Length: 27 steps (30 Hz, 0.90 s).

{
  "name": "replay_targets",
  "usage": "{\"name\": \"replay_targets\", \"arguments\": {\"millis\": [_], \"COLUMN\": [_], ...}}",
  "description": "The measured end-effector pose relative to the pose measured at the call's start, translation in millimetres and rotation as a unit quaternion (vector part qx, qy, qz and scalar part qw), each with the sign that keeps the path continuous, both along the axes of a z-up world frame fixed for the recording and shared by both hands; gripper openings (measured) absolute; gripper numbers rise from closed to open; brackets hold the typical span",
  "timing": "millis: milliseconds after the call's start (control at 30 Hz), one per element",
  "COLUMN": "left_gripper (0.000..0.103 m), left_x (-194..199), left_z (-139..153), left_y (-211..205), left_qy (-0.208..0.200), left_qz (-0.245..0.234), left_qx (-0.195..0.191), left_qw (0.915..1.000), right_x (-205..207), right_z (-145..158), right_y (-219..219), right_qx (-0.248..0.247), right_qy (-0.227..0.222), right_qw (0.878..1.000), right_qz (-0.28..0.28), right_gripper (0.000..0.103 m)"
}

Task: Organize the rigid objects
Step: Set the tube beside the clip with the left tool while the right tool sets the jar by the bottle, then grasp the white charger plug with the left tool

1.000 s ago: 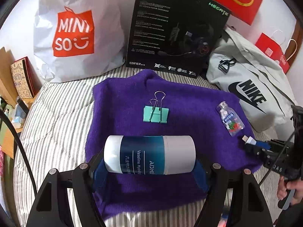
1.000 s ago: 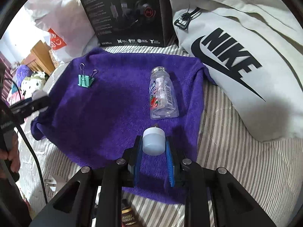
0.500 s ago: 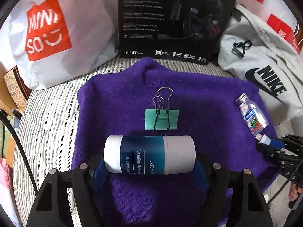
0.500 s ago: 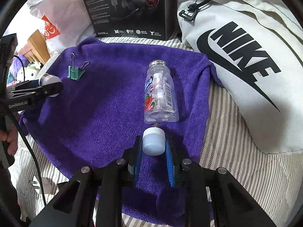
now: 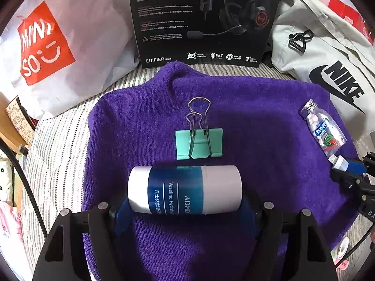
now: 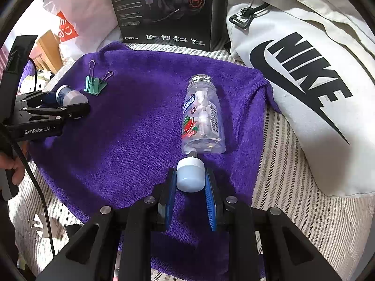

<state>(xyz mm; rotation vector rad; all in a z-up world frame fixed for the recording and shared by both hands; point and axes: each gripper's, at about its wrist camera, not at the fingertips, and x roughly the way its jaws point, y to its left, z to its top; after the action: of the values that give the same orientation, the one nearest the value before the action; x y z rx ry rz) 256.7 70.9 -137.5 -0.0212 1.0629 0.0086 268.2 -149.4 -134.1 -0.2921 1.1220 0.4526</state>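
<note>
**Vaseline tube and white cap both gripped over the towel**

We see our left gripper (image 5: 185, 207) pinching the "Vaseline" tube (image 5: 185, 189) above the purple towel (image 5: 257, 121), beside the green binder clip (image 5: 199, 142). Our right gripper (image 6: 190, 187) clamps a small white cap (image 6: 189, 175) touching the candy bottle (image 6: 202, 117). Behind: "EDIFIER" box (image 5: 204, 18), "MINISO" bag (image 5: 44, 44), "NIKE" bag (image 6: 302, 70).

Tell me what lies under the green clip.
The green clip lies flat on the purple towel, which is spread over a striped bedsheet. The towel beneath the clip is covered.
</note>
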Motion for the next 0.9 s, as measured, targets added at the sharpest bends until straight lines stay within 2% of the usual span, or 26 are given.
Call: {"name": "replay_targets", "arguments": {"millis": [233, 433, 567, 700, 900], "left_gripper": [0.087, 0.088, 0.088, 0.088, 0.088], "left_x": [-9, -21, -36, -57, -107], "left_z": [-1, -1, 6, 23, 48], "left_y": [1, 1, 5, 3, -11], "left_qy": [0.009, 0.023, 0.022, 0.007, -0.019], "left_qz": [-0.001, 0.01, 0.024, 0.023, 0.012], "left_qx": [-0.003, -0.005, -0.021, -0.014, -0.032], "left_qw": [1.0, 0.9997, 0.9993, 0.9996, 0.9993], "right_x": [-9, -30, -41, -54, -85], "right_z": [3, 20, 33, 42, 53], "right_y": [5, 0, -17, -36, -61], "right_qx": [-0.012, -0.009, 0.024, 0.041, 0.082], "right_qy": [0.006, -0.006, 0.0, 0.003, 0.011], "right_qw": [1.0, 1.0, 1.0, 0.998, 0.992], "right_qz": [0.022, 0.013, -0.01, -0.05, -0.097], "right_gripper": [0.042, 0.053, 0.053, 0.053, 0.054]}}
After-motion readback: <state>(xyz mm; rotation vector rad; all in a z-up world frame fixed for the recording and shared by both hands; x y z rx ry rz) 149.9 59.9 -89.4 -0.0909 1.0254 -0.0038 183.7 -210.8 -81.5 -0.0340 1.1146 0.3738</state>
